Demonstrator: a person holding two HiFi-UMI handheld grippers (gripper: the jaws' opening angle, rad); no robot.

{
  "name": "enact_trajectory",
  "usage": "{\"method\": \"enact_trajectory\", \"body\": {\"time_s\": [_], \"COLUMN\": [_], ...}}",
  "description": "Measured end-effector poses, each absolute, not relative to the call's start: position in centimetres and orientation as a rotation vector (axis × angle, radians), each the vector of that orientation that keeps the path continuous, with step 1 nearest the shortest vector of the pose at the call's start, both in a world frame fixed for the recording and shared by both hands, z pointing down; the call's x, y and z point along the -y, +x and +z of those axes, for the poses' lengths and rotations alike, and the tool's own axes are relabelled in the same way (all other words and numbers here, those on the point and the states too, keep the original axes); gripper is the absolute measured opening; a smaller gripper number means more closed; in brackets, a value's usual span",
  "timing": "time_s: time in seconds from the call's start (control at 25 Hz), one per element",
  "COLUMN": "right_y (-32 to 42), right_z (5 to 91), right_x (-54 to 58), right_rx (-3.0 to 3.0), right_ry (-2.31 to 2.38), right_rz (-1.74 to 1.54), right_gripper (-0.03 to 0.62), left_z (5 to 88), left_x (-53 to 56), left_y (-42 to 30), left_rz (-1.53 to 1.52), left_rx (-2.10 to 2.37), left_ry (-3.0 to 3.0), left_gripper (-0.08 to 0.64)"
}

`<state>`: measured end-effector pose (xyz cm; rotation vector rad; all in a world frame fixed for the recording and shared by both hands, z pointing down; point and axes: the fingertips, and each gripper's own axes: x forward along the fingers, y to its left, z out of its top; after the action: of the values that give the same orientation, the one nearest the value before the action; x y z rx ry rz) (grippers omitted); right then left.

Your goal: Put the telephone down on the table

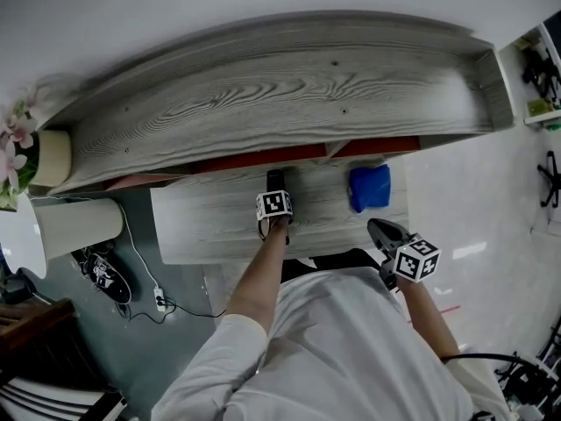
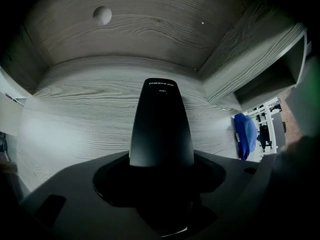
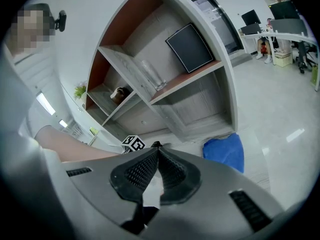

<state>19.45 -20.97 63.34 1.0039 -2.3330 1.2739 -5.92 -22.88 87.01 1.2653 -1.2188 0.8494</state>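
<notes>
The black telephone handset [image 2: 161, 129] stands out between the jaws of my left gripper [image 2: 161, 176], its tip pointing down at the pale wood-grain table [image 2: 75, 129]. In the head view the left gripper [image 1: 275, 198] is over the middle of the table [image 1: 202, 226], close to the far edge, shut on the telephone [image 1: 276, 180]. My right gripper [image 1: 386, 231] hovers at the table's near right corner, its ribbed pads [image 3: 142, 171] meeting at the tips with nothing between them.
A blue cloth [image 1: 370, 188] lies on the table's right end. A curved wooden shelf unit [image 1: 289, 86] stands right behind the table, with a glass [image 3: 152, 76] and a dark panel [image 3: 189, 47] on its shelves. Shoes [image 1: 105, 274] and a cable lie on the floor at the left.
</notes>
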Motion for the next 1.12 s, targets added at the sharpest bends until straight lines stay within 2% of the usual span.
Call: {"method": "enact_trajectory", "body": {"time_s": [1.12], "right_y": [20.7], "right_z": [64.3], "right_x": [19.7], "right_rx": [2.318], "right_ry": [0.964], "right_rz": [1.254], "right_gripper": [0.018], "left_z": [87.7], "left_x": [22.6], "left_y": [-5.6], "left_rz": [0.888], "left_rx": [1.378], "left_ry": [1.320], "left_gripper": [0.290]}}
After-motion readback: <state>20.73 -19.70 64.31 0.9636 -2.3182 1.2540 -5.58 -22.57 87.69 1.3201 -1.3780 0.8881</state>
